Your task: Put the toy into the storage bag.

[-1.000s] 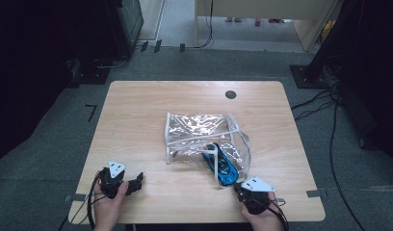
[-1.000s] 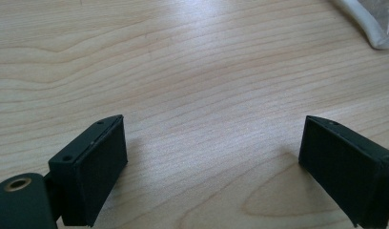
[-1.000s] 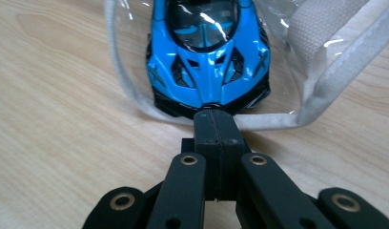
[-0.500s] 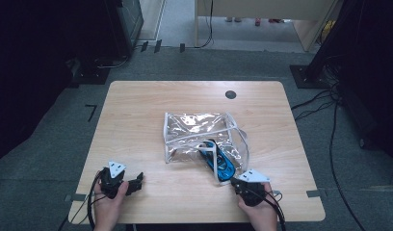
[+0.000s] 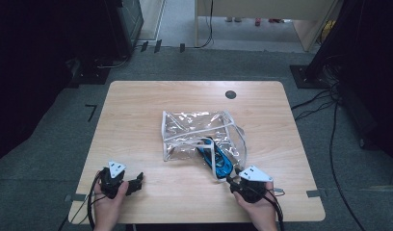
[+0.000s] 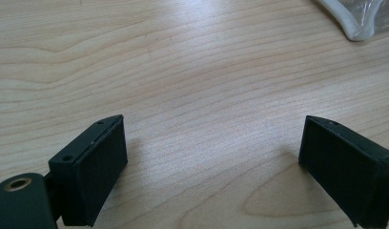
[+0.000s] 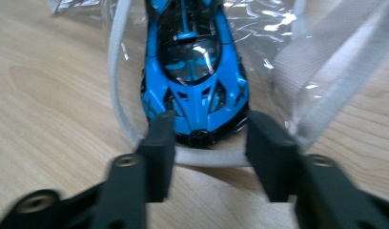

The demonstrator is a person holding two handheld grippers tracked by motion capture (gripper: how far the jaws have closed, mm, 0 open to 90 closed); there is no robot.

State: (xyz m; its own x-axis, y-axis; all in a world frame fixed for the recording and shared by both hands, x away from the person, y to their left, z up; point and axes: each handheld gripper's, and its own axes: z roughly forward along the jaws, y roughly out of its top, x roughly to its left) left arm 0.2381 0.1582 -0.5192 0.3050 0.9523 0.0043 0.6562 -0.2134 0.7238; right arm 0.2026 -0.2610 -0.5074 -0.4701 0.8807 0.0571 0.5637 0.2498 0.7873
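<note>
On the near right part of the table (image 5: 137, 110), just ahead of my right gripper (image 7: 209, 138), lies a blue toy car (image 7: 195, 67) at the mouth of a clear plastic bag (image 5: 194, 130). Its nose points back at me and its long axis runs almost straight away from the gripper, so from the gripper's own camera the car sits dead ahead, lengthwise. The jaws stand apart on either side of the nose, with the bag's white edging (image 7: 117, 71) looped under and around the front of the car. Whether the pads already touch the bodywork I cannot tell; nothing looks pinched, so I read this gripper as released and straddling the nose.

My left gripper (image 6: 211, 162) rests well apart near the left front edge, jaws spread wide over bare wood, holding nothing. A corner of the bag's trim shows at the far right of its camera.

My right hand (image 5: 257, 204) is plainly the nearer one. I judge the coming move turns on closing across the car's narrow width without snagging the edging.
</note>
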